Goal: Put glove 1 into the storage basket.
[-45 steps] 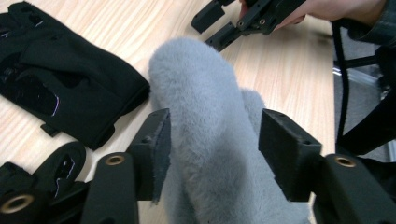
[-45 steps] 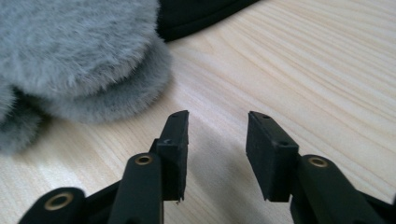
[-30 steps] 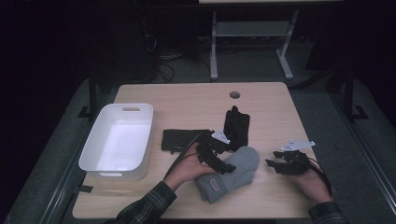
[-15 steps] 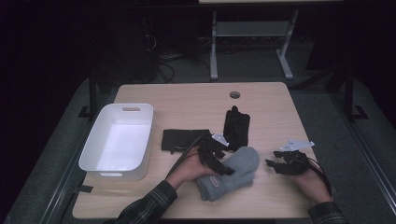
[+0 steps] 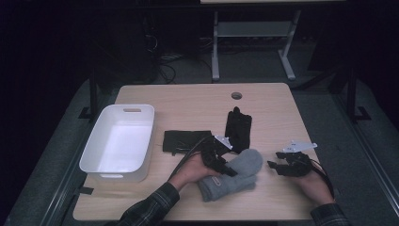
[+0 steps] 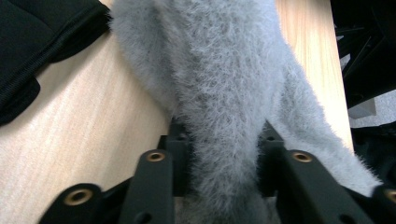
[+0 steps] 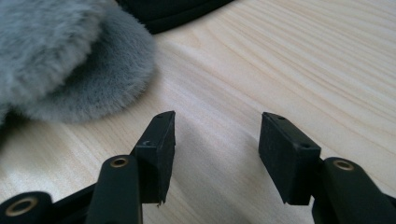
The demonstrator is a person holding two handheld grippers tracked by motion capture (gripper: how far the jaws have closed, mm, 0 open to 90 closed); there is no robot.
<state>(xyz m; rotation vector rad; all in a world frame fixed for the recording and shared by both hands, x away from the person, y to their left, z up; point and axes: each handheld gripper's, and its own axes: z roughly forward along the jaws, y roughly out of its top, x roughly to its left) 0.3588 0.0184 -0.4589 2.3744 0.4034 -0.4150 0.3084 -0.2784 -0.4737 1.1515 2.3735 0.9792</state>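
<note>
A fluffy grey mitten (image 5: 237,173) lies on the wooden table (image 5: 188,103) near its front edge. My left gripper (image 5: 221,162) sits on the mitten's left side. Its jaws have just been closing, and in the left gripper view they pinch a fold of the mitten (image 6: 219,70) between them (image 6: 224,140). My right gripper (image 5: 277,165) hovers low over bare wood just right of the mitten (image 7: 60,51). The right gripper (image 7: 217,135) has just been opening a little further, with nothing between its pads.
A black glove (image 5: 237,129) lies behind the mitten, and a flat black fabric piece (image 5: 181,140) lies to its left. A white plastic tub (image 5: 149,136) stands at the table's left. A round cable hole (image 5: 236,95) is near the far edge.
The left gripper's jaws have drawn together on the mitten. Both hands have stayed almost where they were.
</note>
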